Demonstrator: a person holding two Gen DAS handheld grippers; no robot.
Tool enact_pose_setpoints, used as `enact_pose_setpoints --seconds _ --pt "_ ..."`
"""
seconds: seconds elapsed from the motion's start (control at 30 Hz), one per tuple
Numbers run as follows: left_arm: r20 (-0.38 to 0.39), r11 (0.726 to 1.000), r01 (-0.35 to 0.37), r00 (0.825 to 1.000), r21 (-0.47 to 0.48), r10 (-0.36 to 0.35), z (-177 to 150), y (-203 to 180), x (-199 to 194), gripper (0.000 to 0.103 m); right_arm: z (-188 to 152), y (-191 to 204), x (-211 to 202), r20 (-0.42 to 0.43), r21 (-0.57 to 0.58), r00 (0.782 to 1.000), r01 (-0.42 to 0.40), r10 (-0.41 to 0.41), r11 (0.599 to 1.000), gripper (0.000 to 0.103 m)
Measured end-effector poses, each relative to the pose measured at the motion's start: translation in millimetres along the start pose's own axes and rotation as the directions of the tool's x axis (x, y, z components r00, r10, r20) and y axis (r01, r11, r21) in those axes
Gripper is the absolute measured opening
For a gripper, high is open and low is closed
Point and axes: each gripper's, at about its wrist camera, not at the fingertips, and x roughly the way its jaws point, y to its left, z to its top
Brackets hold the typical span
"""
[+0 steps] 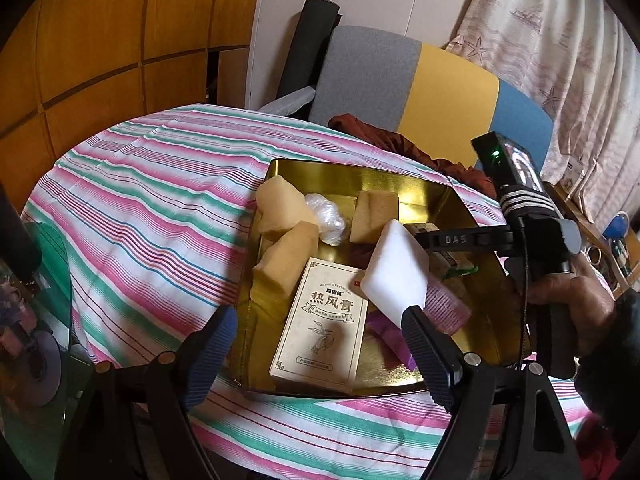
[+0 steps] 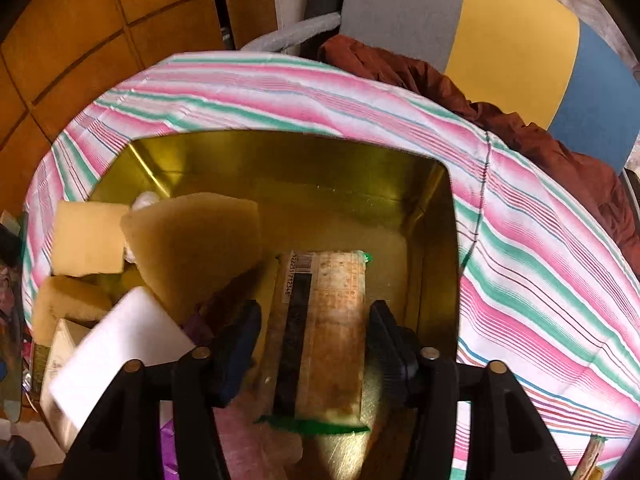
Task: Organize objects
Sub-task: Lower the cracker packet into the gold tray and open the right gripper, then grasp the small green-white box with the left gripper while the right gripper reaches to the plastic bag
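A tray [image 1: 460, 200] is set on a cloth-covered table [image 1: 140, 200], with a chair [image 1: 400, 80] behind it at 12 o'clock. Inside, three sponges [image 1: 280, 204] are grouped at 10 o'clock around a plastic wad [image 1: 326, 216]. A carton [image 1: 320, 324] is laid at 6 o'clock, a foam block [image 1: 394, 276] (tilted) at its 2 o'clock, and a packet [image 2: 328, 320] lies at 3 o'clock.

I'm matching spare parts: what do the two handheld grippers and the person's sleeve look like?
Both are black frames with ribbed dark-blue pads and brass-coloured pivot pins. The right gripper has a "DAS" mark, a thin black cable, a green light and a grey knob. The sleeve is dark.
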Motion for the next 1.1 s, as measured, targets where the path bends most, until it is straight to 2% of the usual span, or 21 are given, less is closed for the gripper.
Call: enact_pose_setpoints --seconds 0.23,0.47,0.53,0.73,0.9,1.0,1.1 --pt "0.013 1.000 -0.001 1.000 0.022 0.001 0.3 -6.3 -5.7 0.086 -9.6 0.1 -39.6 0.101 0.029 0.994 -0.034 0.031 0.999 0.061" --pt "0.033 0.999 0.007 0.999 0.054 -0.008 -0.6 -15.9 -13.5 0.087 -42.2 -11.9 -76.8 0.177 0.060 0.984 -0.026 0.015 0.998 0.062" --pt "0.037 0.998 0.010 0.999 0.066 -0.013 -1.4 -19.7 -15.5 0.088 -55.2 -19.8 -84.0 0.185 0.077 0.983 -0.017 0.003 0.997 0.069" --pt "0.044 0.994 0.027 0.999 0.104 -0.032 -1.0 -33.4 -19.4 0.088 -90.8 -58.3 -107.8 0.204 0.193 0.979 -0.011 -0.029 0.981 0.070" --pt "0.043 0.987 0.057 0.997 0.148 -0.064 0.5 -52.0 -20.1 0.088 -113.5 -94.8 -129.7 0.201 0.252 0.972 0.066 -0.120 0.965 0.072" --pt "0.043 0.979 0.095 0.994 0.183 -0.105 0.5 -66.5 -21.3 0.088 -134.4 -124.8 -141.1 0.181 0.323 0.968 0.109 -0.174 0.940 0.072" --pt "0.033 0.965 0.135 0.989 0.227 -0.146 -0.6 -86.4 -20.9 0.088 -160.8 -167.2 -153.8 0.145 0.425 0.957 0.168 -0.251 0.889 0.072"
